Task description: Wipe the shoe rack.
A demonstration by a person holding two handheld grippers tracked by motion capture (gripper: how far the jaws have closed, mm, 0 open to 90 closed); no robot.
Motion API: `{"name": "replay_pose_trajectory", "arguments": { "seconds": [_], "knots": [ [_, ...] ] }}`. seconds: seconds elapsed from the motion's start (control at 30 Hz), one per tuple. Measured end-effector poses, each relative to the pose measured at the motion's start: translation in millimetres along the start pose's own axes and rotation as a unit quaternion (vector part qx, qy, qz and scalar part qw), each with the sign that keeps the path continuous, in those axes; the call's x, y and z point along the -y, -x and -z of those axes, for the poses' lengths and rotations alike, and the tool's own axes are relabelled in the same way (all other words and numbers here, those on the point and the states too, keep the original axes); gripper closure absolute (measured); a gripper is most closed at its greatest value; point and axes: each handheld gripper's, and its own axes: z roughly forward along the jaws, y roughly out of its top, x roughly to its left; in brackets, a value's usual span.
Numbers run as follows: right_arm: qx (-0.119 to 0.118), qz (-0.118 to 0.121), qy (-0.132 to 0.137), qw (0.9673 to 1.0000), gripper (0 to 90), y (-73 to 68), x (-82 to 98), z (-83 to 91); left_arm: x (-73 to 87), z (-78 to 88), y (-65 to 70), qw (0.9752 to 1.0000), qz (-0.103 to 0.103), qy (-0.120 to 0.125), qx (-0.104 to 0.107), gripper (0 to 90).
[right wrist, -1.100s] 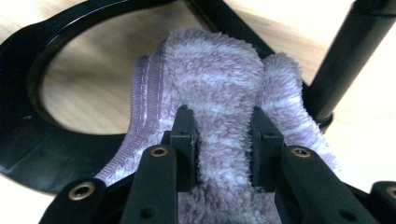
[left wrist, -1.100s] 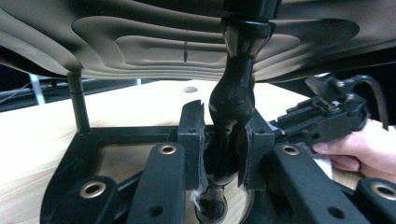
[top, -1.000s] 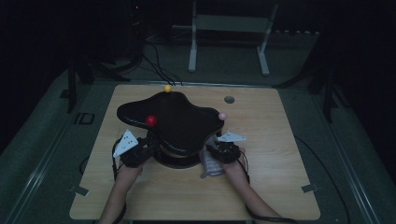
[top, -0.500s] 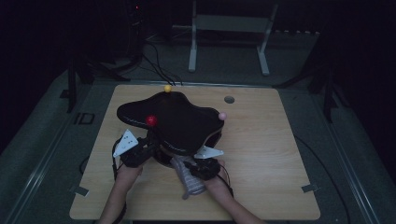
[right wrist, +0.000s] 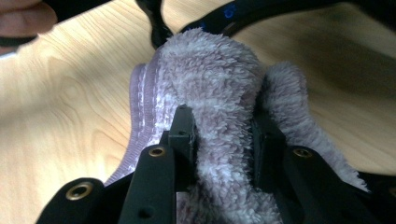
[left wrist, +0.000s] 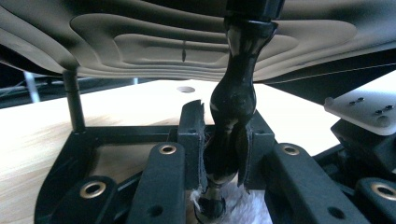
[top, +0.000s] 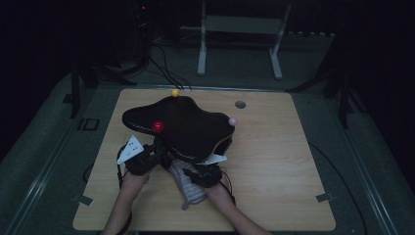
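Evidently the left gripper (left wrist: 223, 161) clamped the black stand's leg (left wrist: 232, 107) to steady it while the right gripper (right wrist: 223, 140), low in the frame, pinched the fluffy sock (right wrist: 219, 93) for fitting.

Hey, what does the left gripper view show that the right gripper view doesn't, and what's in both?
Left gripper view: the left gripper shut on a glossy black post rising to the ribbed underside of a black curved top, a thin black rod at the left, and a round hole in the table.

Right gripper view: the right gripper shut on a fluffy lilac towel, with a fingertip at the top left.

Both: the wooden tabletop and black frame parts.
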Motion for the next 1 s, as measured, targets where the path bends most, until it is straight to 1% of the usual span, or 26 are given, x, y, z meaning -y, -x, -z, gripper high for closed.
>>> {"name": "replay_pose_trajectory", "arguments": {
  "seconds": [0.03,0.07,0.1,0.13,0.2,0.27,0.33,0.37,0.43,0.47,0.57,0.6,0.63,0.7,0.77,0.83,0.9,0.93,1.0],
  "knots": [
    [0.001,-0.004,-0.004,1.0000,67.4,1.3,0.7,2.2,0.1,0.0,-0.1,1.0000,0.002,0.000,0.001,74.4],
    [0.004,0.001,-0.002,1.0000,67.4,6.3,1.6,4.4,0.4,-0.2,0.1,1.0000,0.003,0.001,0.001,74.4],
    [0.013,-0.002,-0.006,0.9999,67.5,9.5,2.4,7.7,0.5,-0.3,0.0,1.0000,0.003,0.001,0.001,74.4],
    [0.023,0.017,-0.003,0.9996,67.6,14.8,3.2,9.4,0.3,-0.3,-0.2,1.0000,0.002,0.000,0.002,74.3],
    [0.044,0.021,0.001,0.9988,67.6,24.7,5.9,15.5,-0.2,-0.4,-0.1,1.0000,0.001,-0.002,0.003,74.4],
    [0.073,0.023,0.000,0.9971,67.6,39.0,7.5,23.1,0.3,-0.8,0.1,1.0000,0.001,0.000,0.003,74.4],
    [0.086,0.014,0.000,0.9962,67.6,51.0,8.3,27.8,-0.2,-1.0,-0.4,1.0000,-0.002,-0.002,0.005,74.4],
    [0.092,0.010,0.001,0.9957,67.5,59.6,8.0,30.1,-0.3,-1.0,-0.1,1.0000,-0.003,-0.003,0.004,74.4],
    [0.106,0.007,-0.002,0.9944,67.4,70.9,6.4,32.4,0.2,-1.1,0.0,1.0000,-0.003,-0.001,0.004,74.4],
    [0.114,0.001,-0.004,0.9934,67.2,78.8,5.1,33.4,0.3,-1.3,-0.2,1.0000,-0.002,0.000,0.005,74.4],
    [0.126,-0.016,-0.007,0.9919,66.5,97.5,1.1,34.2,-0.1,-1.4,0.2,1.0000,-0.006,-0.002,0.003,74.4],
    [0.131,-0.019,-0.006,0.9912,66.3,101.8,0.4,34.0,0.3,-1.7,0.2,1.0000,-0.001,0.000,0.005,74.4],
    [0.134,-0.028,-0.006,0.9906,66.2,108.7,-0.9,34.0,0.4,-1.9,0.1,1.0000,-0.002,0.000,0.006,74.4],
    [0.136,-0.034,-0.006,0.9901,65.9,116.4,-2.9,32.9,-0.2,-2.2,0.5,1.0000,-0.005,-0.003,0.005,74.4],
    [0.135,-0.041,-0.003,0.9900,65.7,119.9,-3.9,31.2,0.4,-2.8,1.3,1.0000,-0.004,0.000,0.003,74.4],
    [0.140,-0.056,-0.003,0.9885,65.9,117.6,-4.1,30.7,0.3,-2.8,1.2,1.0000,-0.006,-0.001,0.004,74.3],
    [0.151,-0.069,-0.004,0.9861,66.1,107.8,-2.6,30.6,-1.5,-2.9,4.5,0.9996,-0.025,-0.010,-0.010,74.3],
    [0.152,-0.072,-0.004,0.9858,66.1,102.9,-1.5,31.0,-1.7,-3.0,5.3,0.9995,-0.026,-0.011,-0.013,74.2],
    [0.150,-0.076,-0.001,0.9858,66.1,92.8,1.1,31.5,-1.1,-2.9,3.7,0.9998,-0.019,-0.008,-0.007,74.2]
  ]
}}
